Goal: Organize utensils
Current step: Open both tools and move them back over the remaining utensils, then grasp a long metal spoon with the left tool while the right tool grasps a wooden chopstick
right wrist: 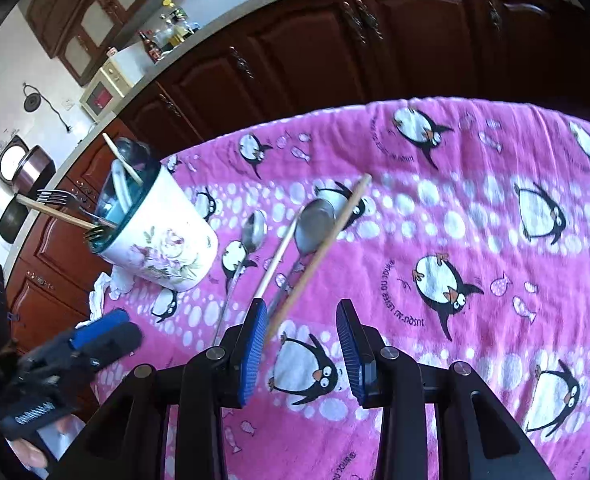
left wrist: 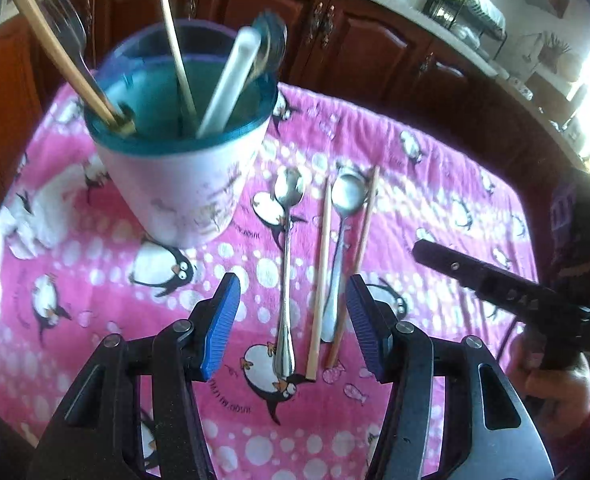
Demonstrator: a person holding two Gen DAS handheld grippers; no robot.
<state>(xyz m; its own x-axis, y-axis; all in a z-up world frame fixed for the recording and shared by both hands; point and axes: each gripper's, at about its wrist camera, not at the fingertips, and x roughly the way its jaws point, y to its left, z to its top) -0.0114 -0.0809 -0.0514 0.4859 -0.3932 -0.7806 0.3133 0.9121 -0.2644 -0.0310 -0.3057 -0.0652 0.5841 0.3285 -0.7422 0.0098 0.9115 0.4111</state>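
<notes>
Fingers of your left gripper point(left wrist: 293, 316) and right gripper point(right wrist: 301, 350) stand apart, empty. Beside the floral white ceramic holder point(left wrist: 183, 184), already stocked, two steel spoons point(left wrist: 287, 264) and two wooden chopsticks point(left wrist: 322, 280) remain.

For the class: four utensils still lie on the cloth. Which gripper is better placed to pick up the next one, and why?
Probably the left gripper: it is open with the spoons and chopsticks lying between its fingers. The right gripper frames bare cloth beside them.
</notes>
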